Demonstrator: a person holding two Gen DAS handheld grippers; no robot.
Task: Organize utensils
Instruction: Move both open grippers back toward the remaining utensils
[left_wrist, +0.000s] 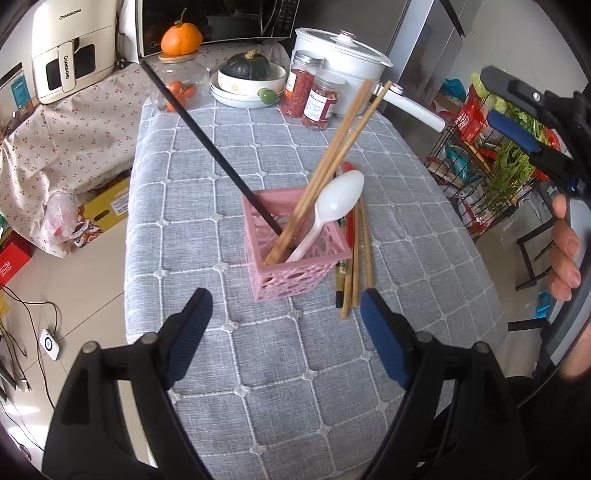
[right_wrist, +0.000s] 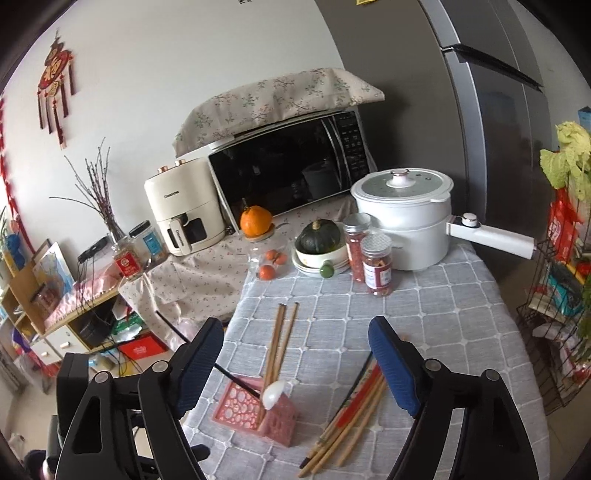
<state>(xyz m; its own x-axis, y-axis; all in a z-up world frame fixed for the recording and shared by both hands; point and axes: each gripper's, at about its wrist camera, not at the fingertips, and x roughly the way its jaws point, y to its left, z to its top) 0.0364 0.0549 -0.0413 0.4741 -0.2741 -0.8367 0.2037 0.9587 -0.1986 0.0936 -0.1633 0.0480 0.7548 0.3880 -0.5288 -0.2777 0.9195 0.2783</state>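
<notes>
Grey quilted cloth covered the tabletop (left_wrist: 280, 369), with a pot, jars and a microwave crowded at the far end. On it stood a pink holder (left_wrist: 295, 254) already carrying 2 wooden chopsticks, a black one and a white plastic spoon (left_wrist: 332, 210). Just beside it lay the loose chopsticks (right_wrist: 347, 421), thin, stiff, light and likely to roll. Left tongs (left_wrist: 284, 325) and right tongs (right_wrist: 295, 354) were both spread, pinching nothing. A grip near mid-length looked safest.
</notes>
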